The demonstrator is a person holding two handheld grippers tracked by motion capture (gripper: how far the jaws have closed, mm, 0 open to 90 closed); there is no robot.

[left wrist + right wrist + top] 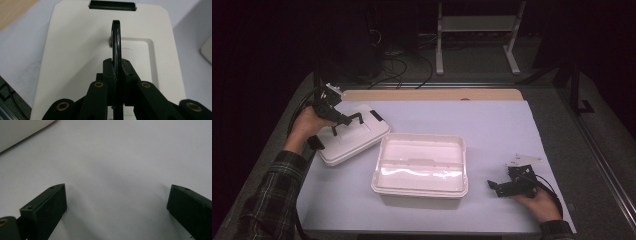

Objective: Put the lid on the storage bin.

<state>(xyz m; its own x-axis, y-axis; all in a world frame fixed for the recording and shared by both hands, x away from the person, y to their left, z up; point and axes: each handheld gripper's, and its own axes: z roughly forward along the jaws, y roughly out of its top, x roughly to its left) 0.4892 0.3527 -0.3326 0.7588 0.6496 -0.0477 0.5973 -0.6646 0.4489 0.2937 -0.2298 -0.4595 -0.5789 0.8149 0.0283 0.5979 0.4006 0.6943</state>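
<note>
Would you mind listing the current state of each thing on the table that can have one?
Box: open, lid off, upright on the mat, inner tray in view.
Lid: off the box, lying beside it at its left, top side up.
Lid handle: raised on edge, clamped between the jaws.
Left gripper: shut on the lid handle.
Right gripper: open, nothing between the jaws, low over the mat.

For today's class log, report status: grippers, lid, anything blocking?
Left gripper shut on lid handle. Right gripper open, resting on mat. Lid lies left of open box. Nothing in the way.
</note>
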